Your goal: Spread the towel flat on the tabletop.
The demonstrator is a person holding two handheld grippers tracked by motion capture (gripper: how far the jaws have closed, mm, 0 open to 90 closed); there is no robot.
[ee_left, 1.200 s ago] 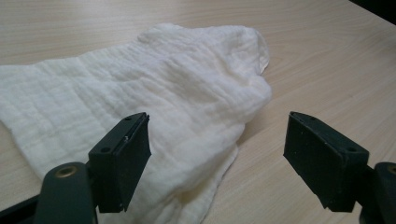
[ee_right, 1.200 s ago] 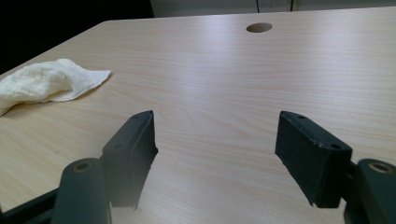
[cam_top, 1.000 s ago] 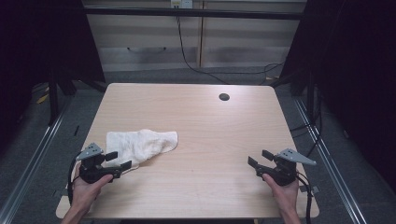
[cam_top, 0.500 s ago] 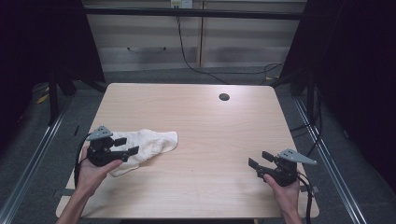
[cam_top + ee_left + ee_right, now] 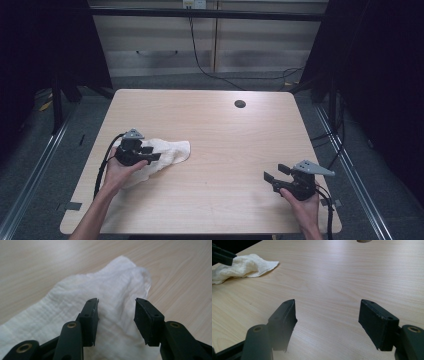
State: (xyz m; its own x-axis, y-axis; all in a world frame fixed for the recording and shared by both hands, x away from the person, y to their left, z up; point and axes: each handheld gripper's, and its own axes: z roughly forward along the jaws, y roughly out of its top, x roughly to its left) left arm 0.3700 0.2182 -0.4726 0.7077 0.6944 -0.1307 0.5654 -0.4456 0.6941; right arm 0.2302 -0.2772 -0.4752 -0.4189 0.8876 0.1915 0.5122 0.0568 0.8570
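Crinkled white cloth (image 5: 75, 307), smooth wood-grain table (image 5: 225, 125), possibly laminate

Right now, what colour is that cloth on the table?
White cloth, clearest in the left gripper view.

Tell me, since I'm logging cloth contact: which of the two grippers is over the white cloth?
The left gripper, jaws open above the white cloth; the right gripper sits over bare table.

A crumpled white cloth (image 5: 165, 155) is lying on the light wooden table (image 5: 220, 200), toward its left side. The left gripper (image 5: 151, 154) is sitting over it; the right gripper (image 5: 272, 174) is sitting well apart, near the right front corner.
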